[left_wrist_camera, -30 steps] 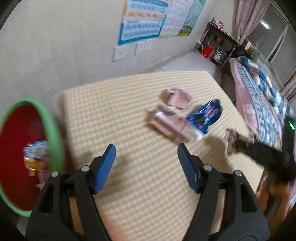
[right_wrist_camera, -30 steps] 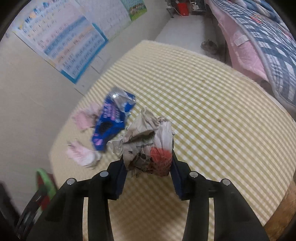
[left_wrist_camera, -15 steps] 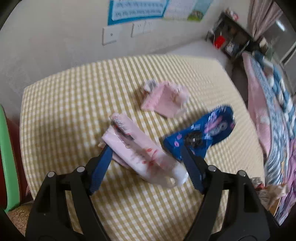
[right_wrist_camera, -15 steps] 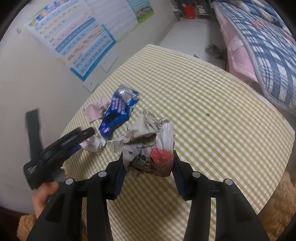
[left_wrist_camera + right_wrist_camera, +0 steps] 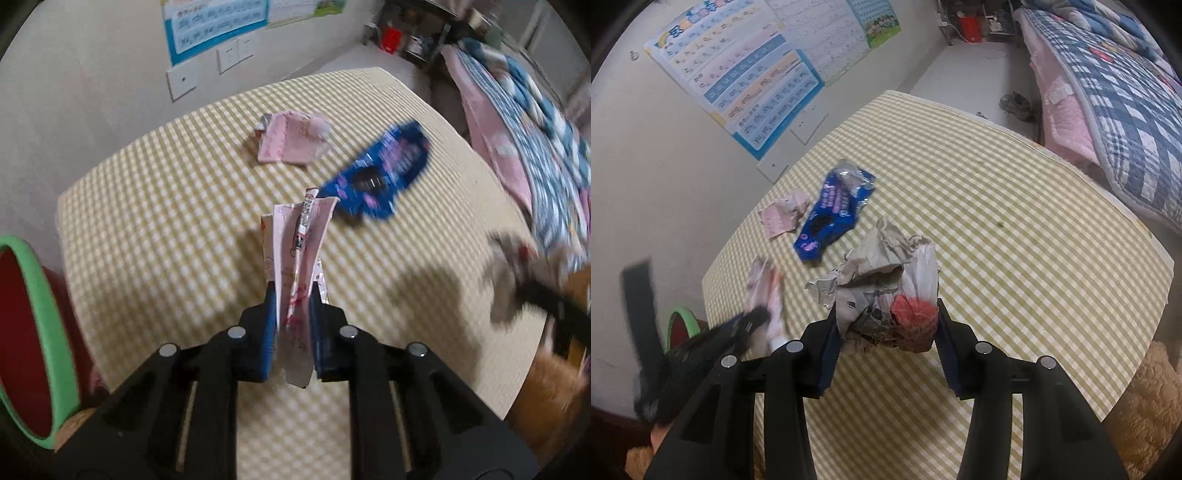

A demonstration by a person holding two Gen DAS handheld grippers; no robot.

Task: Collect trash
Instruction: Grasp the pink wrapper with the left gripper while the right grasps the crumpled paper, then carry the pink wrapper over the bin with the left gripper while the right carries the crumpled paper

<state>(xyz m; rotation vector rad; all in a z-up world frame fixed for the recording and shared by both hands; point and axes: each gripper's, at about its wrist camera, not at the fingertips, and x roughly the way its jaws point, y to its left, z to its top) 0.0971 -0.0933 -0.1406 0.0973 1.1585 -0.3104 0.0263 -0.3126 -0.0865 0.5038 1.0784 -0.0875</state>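
My left gripper (image 5: pixel 291 295) is shut on a long pink wrapper (image 5: pixel 299 236) and holds it above the checked table (image 5: pixel 166 206). My right gripper (image 5: pixel 884 317) is shut on a crumpled grey paper wad with a red patch (image 5: pixel 886 291), held above the table (image 5: pixel 1015 240). A blue snack wrapper (image 5: pixel 380 177) and a pink crumpled wrapper (image 5: pixel 291 140) lie on the table farther out; both also show in the right wrist view, the blue one (image 5: pixel 834 210) and the pink one (image 5: pixel 781 216). The left gripper with its pink wrapper (image 5: pixel 764 299) shows blurred at the left of the right wrist view.
A red bin with a green rim (image 5: pixel 40 332) stands off the table's left edge; it also shows in the right wrist view (image 5: pixel 679 321). A wall with posters (image 5: pixel 746 81) runs behind the table. A bed with a checked quilt (image 5: pixel 1115 92) is on the right.
My left gripper has closed on the long pink wrapper and lifted it off the table. My right gripper still holds the paper wad and has risen a little.
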